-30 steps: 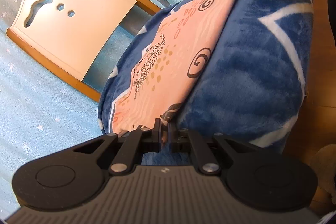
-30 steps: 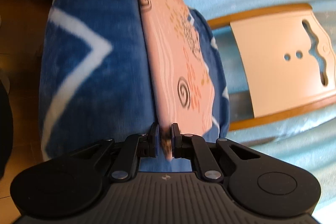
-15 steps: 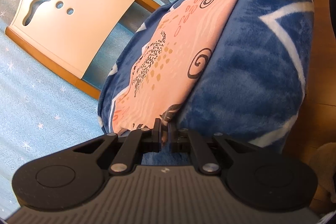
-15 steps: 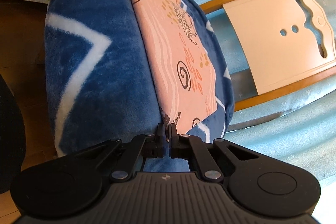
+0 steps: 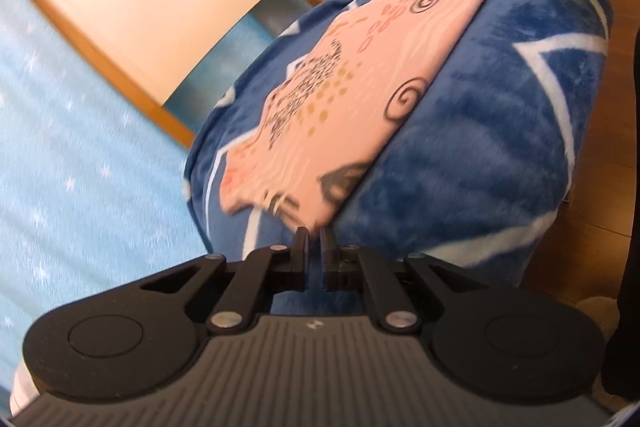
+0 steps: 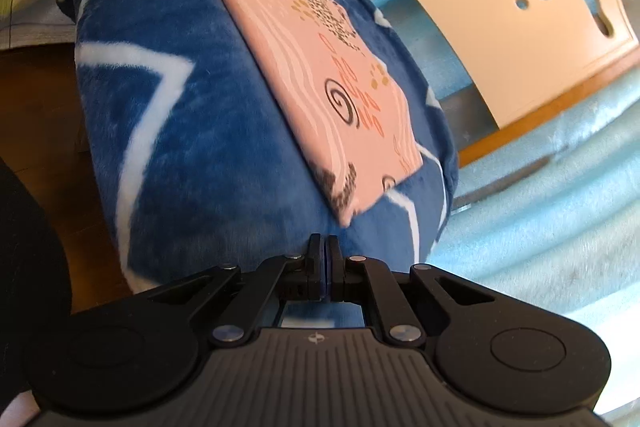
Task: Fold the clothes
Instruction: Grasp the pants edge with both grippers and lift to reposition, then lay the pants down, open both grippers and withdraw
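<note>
Pale blue star-print bedding (image 5: 80,155) behind, wooden floor (image 6: 36,99) to one side. Pink patterned cloth (image 5: 340,99), folded flat on blue fleece blanket (image 5: 480,147). Left gripper (image 5: 315,239) at cloth's corner, slightly parted, nothing pinched. Right gripper (image 6: 324,247) just short of opposite corner, nearly pressed together, empty. Cream headboard (image 6: 520,27) beyond.
</note>
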